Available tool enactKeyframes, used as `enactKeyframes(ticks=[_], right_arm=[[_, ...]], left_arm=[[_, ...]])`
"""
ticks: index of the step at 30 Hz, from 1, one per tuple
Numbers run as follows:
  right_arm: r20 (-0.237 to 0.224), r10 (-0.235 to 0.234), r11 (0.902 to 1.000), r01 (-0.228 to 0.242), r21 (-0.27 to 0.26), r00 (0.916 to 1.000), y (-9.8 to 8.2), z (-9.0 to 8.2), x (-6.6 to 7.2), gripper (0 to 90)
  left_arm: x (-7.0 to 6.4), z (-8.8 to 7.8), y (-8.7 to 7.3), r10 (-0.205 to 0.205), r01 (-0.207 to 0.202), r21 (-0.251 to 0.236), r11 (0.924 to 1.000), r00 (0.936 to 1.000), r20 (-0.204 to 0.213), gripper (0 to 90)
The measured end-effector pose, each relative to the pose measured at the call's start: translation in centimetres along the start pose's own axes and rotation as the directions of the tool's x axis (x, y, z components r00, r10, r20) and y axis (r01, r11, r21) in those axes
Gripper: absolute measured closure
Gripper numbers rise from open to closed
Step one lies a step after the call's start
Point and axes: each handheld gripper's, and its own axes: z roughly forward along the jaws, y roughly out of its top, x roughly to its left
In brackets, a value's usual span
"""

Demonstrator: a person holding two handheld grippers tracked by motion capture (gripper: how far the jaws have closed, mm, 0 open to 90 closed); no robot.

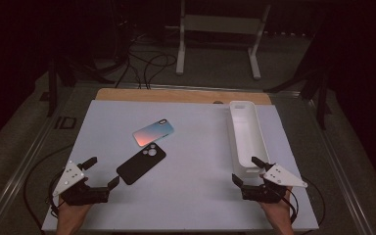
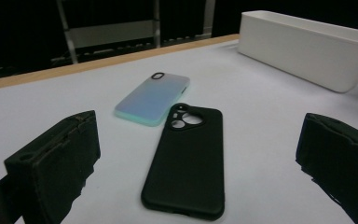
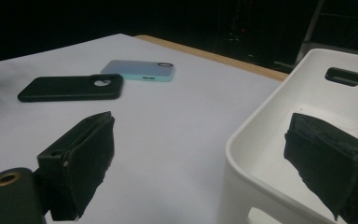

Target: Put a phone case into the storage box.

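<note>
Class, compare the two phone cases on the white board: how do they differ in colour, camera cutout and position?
The black case is plain dark; the gradient case shades from pale blue to pink. The black case has a large round cutout, the gradient case a small oval one. The black case lies nearer the left gripper. Both lie flat, back up.

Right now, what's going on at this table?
A person holds a two-jaw gripper in each hand at the near edge of the white table. Both the left gripper and the right gripper are open and empty. A black phone case and a pastel gradient phone case lie flat mid-table, corners close together. The long white bin sits right, apparently empty. Nothing is picked up yet.
</note>
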Motion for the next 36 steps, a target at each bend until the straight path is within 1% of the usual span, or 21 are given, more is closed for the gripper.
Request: enactKeyframes(ticks=[6, 15, 18, 23, 26, 28, 30, 34, 35, 36], right_arm=[[-0.005, 0.003, 0.9999, -0.003, -0.012, 1.0000, -0.1, 0.0, 0.0, 8.5], [-0.011, -0.006, 1.0000, 0.006, -0.006, 0.9999, -0.1, 0.4, 0.2, 8.5], [-0.009, -0.006, 1.0000, 0.006, -0.004, 0.9999, -0.1, 0.5, 0.2, 8.5], [0.000, -0.006, 1.0000, 0.006, -0.007, 1.0000, -0.1, 0.5, 0.2, 8.5], [0.002, -0.006, 1.0000, 0.006, -0.007, 1.0000, -0.1, 0.5, 0.2, 8.5], [0.003, -0.005, 0.9999, 0.005, -0.011, 1.0000, -0.1, 0.6, 0.2, 8.5], [0.006, -0.004, 0.9999, 0.004, -0.012, 1.0000, -0.1, 0.6, 0.2, 8.5], [0.011, -0.004, 0.9999, 0.004, -0.014, 0.9999, -0.1, 0.5, 0.2, 8.5], [0.012, -0.004, 0.9999, 0.004, -0.014, 0.9999, -0.1, 0.5, 0.2, 8.5], [0.011, -0.003, 0.9999, 0.003, -0.016, 0.9999, -0.1, 0.5, 0.2, 8.5]], left_arm=[[-0.1, 0.2, 0.0, 0.006, -0.006, 0.023, 0.9997, 1.0000, -0.007, 0.0], [-0.2, 0.3, 0.0, 0.003, -0.002, 0.039, 0.9992, 0.9998, -0.020, 0.0], [-0.3, 0.6, 0.2, 0.008, -0.007, 0.049, 0.9988, 0.9997, -0.024, 0.0], [-0.3, 0.8, 0.8, 0.009, -0.008, 0.044, 0.9990, 0.9996, -0.025, 0.0], [-0.4, 1.4, 1.7, 0.034, -0.032, 0.057, 0.9979, 0.9991, -0.026, 0.0], [-0.2, 1.8, 2.2, 0.041, -0.039, 0.065, 0.9971, 0.9987, -0.030, 0.0], [0.0, 2.3, 2.6, 0.042, -0.040, 0.073, 0.9965, 0.9988, -0.026, 0.0], [0.3, 3.4, 3.4, 0.065, -0.063, 0.083, 0.9946, 0.9975, -0.025, 0.0], [0.3, 3.4, 3.4, 0.065, -0.063, 0.083, 0.9946, 0.9975, -0.025, 0.0], [0.4, 4.0, 3.8, 0.075, -0.073, 0.088, 0.9935, 0.9969, -0.023, 0.0]])
